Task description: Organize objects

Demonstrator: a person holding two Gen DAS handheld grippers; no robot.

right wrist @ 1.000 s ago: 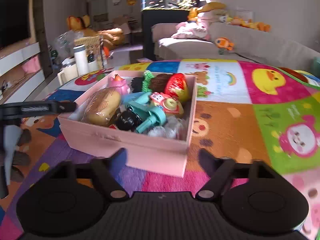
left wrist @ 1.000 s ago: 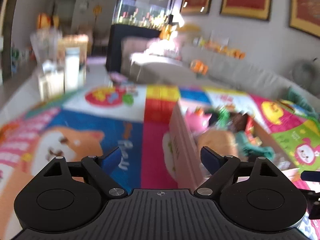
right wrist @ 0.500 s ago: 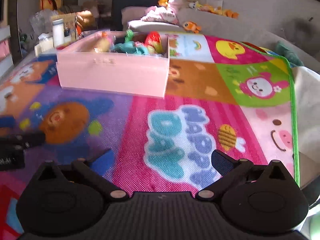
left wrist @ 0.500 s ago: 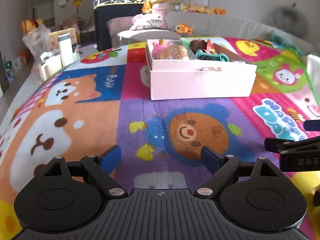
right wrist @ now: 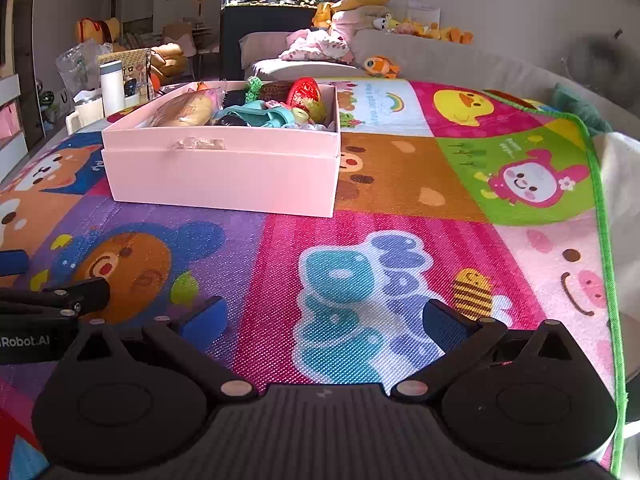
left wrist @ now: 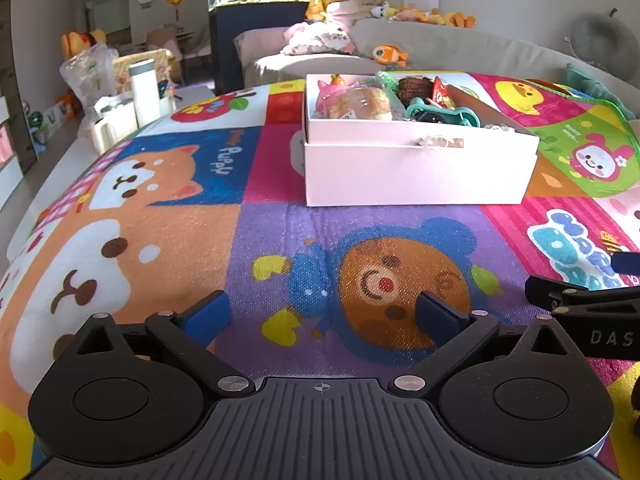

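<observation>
On the colourful play mat (left wrist: 192, 240), the pink box (left wrist: 416, 172) is seen filled with toys, among them a bread-like toy (right wrist: 184, 110) and a red strawberry toy (right wrist: 304, 92). Well short of the box, the left gripper (left wrist: 322, 314) is spread wide, jaws just opened further, nothing between them. Beside it, the right gripper (right wrist: 324, 320) is likewise wide and empty.

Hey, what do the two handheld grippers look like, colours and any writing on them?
Both are matte black plastic with ribbed bodies, round side discs and silver pivot screws. The left gripper and right gripper each have blue finger pads. White lettering shows on their sides, partly cut off.
</observation>
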